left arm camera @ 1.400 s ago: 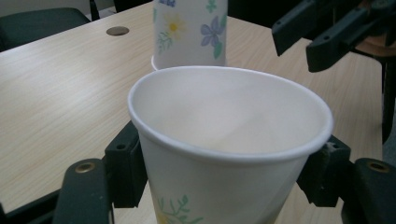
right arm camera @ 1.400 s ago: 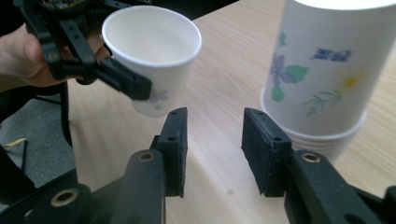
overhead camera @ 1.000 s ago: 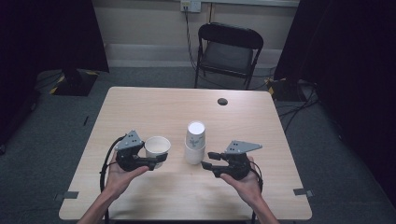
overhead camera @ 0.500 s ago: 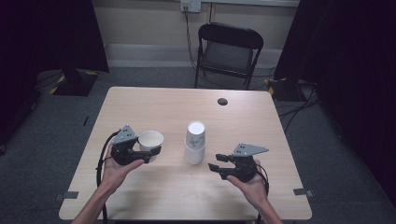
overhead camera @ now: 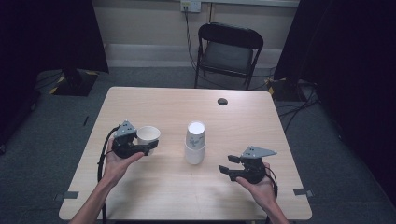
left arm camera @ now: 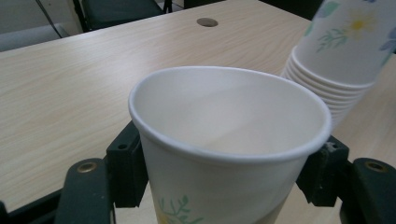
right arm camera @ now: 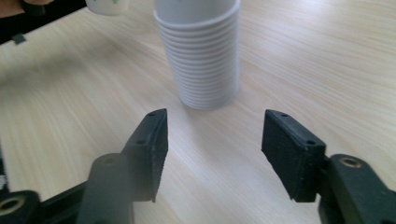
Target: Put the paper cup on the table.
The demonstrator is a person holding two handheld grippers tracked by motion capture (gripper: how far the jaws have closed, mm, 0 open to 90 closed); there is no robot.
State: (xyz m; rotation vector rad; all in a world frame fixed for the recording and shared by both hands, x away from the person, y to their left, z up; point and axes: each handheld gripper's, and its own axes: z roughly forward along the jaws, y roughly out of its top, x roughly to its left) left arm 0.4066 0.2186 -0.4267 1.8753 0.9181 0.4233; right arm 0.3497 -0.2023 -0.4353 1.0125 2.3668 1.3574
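My left gripper (overhead camera: 145, 150) is clamped on a single paper cup (overhead camera: 148, 134), held upright with its mouth up over the left part of the table (overhead camera: 154, 186), well apart from the stack of cups (overhead camera: 195, 142) standing upside down at mid-table. My right gripper (overhead camera: 225, 164) holds nothing: its jaws, which have just been opening, stand apart and point toward the stack from the right.

The high view looks forward and down from above the person's side onto the whole table (overhead camera: 154, 98). Each gripper view sits low and close over the table, looking along its own tongs. All three views share the stack of cups (overhead camera: 195, 142).
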